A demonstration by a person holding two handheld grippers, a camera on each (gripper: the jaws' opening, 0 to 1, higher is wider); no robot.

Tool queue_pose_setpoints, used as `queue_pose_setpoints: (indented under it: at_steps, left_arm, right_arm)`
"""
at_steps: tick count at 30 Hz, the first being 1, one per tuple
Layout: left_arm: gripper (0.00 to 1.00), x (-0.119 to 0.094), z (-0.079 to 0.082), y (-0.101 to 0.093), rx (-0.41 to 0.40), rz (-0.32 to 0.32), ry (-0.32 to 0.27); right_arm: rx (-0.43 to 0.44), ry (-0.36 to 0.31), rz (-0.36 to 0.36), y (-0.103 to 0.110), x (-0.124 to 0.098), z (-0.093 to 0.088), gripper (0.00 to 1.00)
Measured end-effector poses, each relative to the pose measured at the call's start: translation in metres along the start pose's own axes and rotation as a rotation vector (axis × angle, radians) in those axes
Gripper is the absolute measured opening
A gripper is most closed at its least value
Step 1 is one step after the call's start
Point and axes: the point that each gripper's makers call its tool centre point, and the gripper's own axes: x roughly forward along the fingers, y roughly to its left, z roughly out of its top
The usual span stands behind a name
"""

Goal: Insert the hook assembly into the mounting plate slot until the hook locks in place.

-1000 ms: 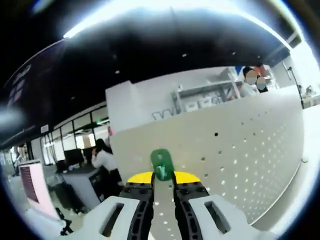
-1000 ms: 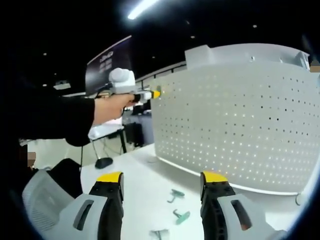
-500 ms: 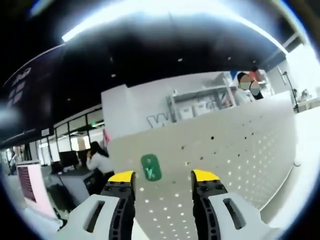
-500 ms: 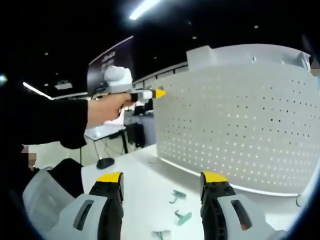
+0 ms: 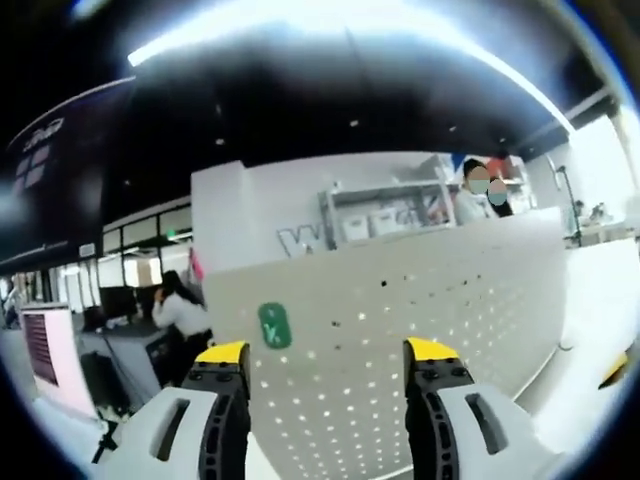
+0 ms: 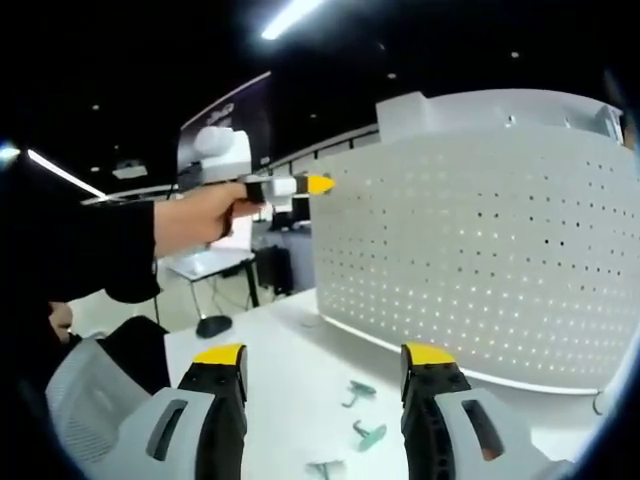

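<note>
A small green plastic hook point(image 5: 273, 325) sits on the white perforated mounting plate point(image 5: 440, 320), left of centre. Both the left gripper point(image 5: 325, 352) and right gripper point(image 6: 325, 358) gape empty; spare green hooks point(image 6: 356, 391) lie on the white table point(image 6: 290, 380) at lower centre.

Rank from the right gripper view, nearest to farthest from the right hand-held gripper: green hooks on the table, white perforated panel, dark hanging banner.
1. Small green plastic hooks, on the white table between the right hand-held gripper jaws.
2. White perforated mounting panel, upright on the table behind the hooks, right side.
3. Dark hanging banner, far background, upper left.
</note>
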Motion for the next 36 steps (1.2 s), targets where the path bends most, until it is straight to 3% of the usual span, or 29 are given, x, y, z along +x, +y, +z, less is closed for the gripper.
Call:
queue_pose_setpoints:
  at_steps: [7,18,27,36]
  left_arm:
    - [0.64,-0.024,0.003,-0.009,-0.022,-0.022,-0.012]
    - [0.64,-0.069,-0.006,-0.025,-0.029,-0.049,-0.006]
    - [0.65,-0.096,-0.023,-0.042,-0.048,-0.049,0.009]
    - [0.67,-0.123,-0.053,-0.061,-0.075,-0.092,0.07]
  right_arm:
    - [-0.001,0.002,0.001,0.001,0.0,-0.001,0.63]
    - [-0.003,0.008,0.004,0.002,0.001,-0.002,0.63]
    - [-0.005,0.015,0.01,0.004,0.001,-0.003,0.63]
    - [-0.002,0.014,0.016,0.005,0.001,-0.003,0.63]
